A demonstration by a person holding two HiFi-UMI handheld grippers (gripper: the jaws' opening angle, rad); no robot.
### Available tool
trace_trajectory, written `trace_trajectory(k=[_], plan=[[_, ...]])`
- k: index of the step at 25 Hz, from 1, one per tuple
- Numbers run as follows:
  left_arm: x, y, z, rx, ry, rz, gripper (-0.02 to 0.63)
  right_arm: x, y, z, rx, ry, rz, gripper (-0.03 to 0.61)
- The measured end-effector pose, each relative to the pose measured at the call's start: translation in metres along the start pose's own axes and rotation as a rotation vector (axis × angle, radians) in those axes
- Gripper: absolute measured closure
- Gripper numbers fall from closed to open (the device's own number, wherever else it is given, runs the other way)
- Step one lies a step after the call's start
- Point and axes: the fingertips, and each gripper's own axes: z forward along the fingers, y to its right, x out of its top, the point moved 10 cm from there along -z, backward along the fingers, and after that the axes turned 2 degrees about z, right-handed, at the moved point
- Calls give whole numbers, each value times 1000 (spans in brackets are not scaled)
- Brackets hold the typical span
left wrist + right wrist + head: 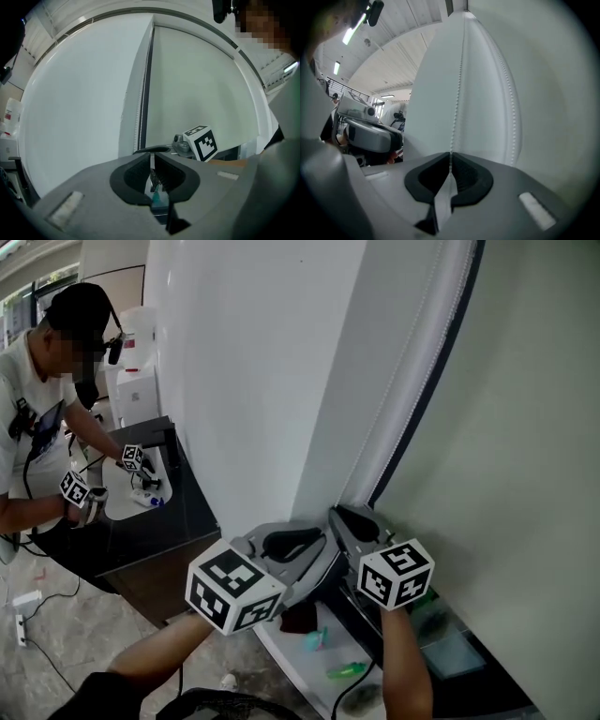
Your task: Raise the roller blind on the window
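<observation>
Only the right gripper view shows the bead chain (458, 93) pinched in the right gripper's (450, 164) nearly closed jaws, beside the roller blind (525, 427) covering the window. The left gripper's (153, 164) jaws stand narrowly apart, empty. The head view alone shows another person (37, 409).

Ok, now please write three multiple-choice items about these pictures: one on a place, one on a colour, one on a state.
1. In the head view, the second person stands:
A. at the upper left
B. at the lower right
C. behind the blind

2. The marker cubes are:
A. red and yellow
B. black and white
C. plain green

3. The right claw is:
A. wide open and empty
B. shut on the bead chain
C. out of view

Answers:
1. A, the person shows in that corner of the head view.
2. B, each cube face has black squares on white.
3. B, the chain runs down between the claw's pads, which are nearly closed.
</observation>
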Motion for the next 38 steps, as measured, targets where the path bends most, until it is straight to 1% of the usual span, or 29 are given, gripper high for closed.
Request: trace_trajectory(k=[3,4,6,8,9,13,17,18,20,22,24,25,26,27,28,29,31,32,35,38], plan=[[7,2,4,-5,13,8,580,-2,-10,-16,-8,13,30,558],[9,3,6,-6,15,13,557,-4,-14,-24,-10,27,51,558],[15,4,13,-19,12,15,531,-9,-22,-41,-21,46,90,560],[22,7,25,-56,-1,7,483,-14,-29,-56,-51,34,100,560],[26,9,30,-78,-2,7,474,-17,-31,-62,-68,21,94,560],[49,16,44,-147,42,56,474,-19,-42,-74,-98,2,73,560],[66,21,50,-203,74,99,487,-18,-46,-79,-118,-10,54,560],[68,21,51,-205,67,114,513,-18,-47,-80,-115,-10,55,560],[70,23,51,-209,43,135,609,-18,-50,-82,-107,-11,61,560],[71,25,51,-241,23,112,611,-19,-50,-87,-99,-10,71,560],[69,24,50,-264,17,69,609,-17,-47,-94,-78,29,116,557],[67,23,49,-263,14,55,609,-13,-43,-100,-64,72,159,546],[65,22,47,-261,6,47,607,-7,-38,-107,-44,123,209,483],[63,22,45,-260,-6,44,607,2,-33,-115,-21,174,255,448],[60,23,42,-258,-19,47,607,13,-29,-121,-3,219,285,436],[57,24,40,-253,-31,54,607,26,-25,-125,4,252,292,434],[43,23,40,-244,-66,56,607,55,-19,-125,1,289,254,434],[31,22,42,-247,-94,43,606,68,-18,-121,3,296,230,434],[-16,21,49,-264,-190,-22,606,100,-17,-103,38,288,175,420],[-54,22,52,-274,-277,-71,604,118,-19,-88,67,272,118,411]])
